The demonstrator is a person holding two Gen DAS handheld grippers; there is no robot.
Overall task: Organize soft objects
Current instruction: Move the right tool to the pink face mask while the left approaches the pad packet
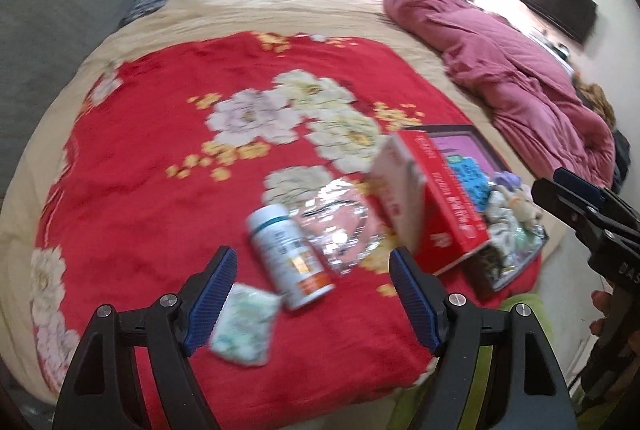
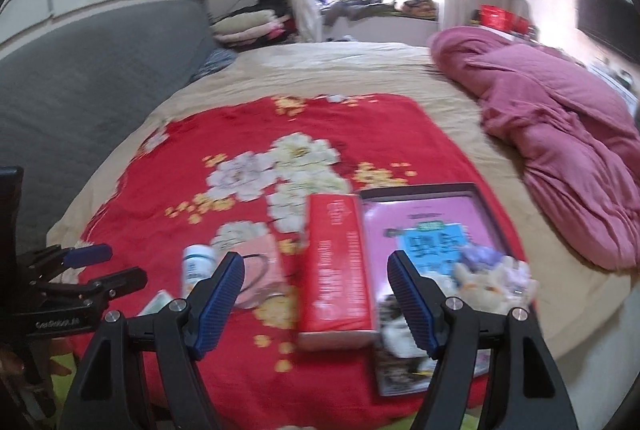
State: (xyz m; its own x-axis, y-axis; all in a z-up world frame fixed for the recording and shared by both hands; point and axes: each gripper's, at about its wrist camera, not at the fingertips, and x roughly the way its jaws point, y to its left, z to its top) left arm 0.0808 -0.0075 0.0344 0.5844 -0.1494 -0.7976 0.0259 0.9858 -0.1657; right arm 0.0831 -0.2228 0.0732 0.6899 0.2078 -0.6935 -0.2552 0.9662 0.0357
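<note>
My left gripper (image 1: pixel 314 258) hangs open above the red floral blanket (image 1: pixel 160 158), holding nothing. Below it lie a white bottle (image 1: pixel 288 254), a small tissue pack (image 1: pixel 244 326) and a silver foil packet (image 1: pixel 340 226) with something pink inside. A red box (image 1: pixel 432 198) leans against a dark tray (image 1: pixel 472 134) that holds small plush toys (image 1: pixel 516 206). My right gripper (image 2: pixel 316 262) is open too, above the red box (image 2: pixel 336 262), with the tray (image 2: pixel 424 190) and plush toys (image 2: pixel 492 278) to its right. Each view shows the other gripper at its edge: the right gripper (image 1: pixel 560 186), the left gripper (image 2: pixel 112 264).
A crumpled pink quilt (image 2: pixel 560 150) lies along the bed's right side. A grey headboard (image 2: pixel 80 78) stands at the left, with folded blankets (image 2: pixel 248 24) at the far corner. The beige bedspread (image 1: pixel 280 10) runs back to the window. A green surface (image 1: pixel 524 306) shows below the bed's near edge.
</note>
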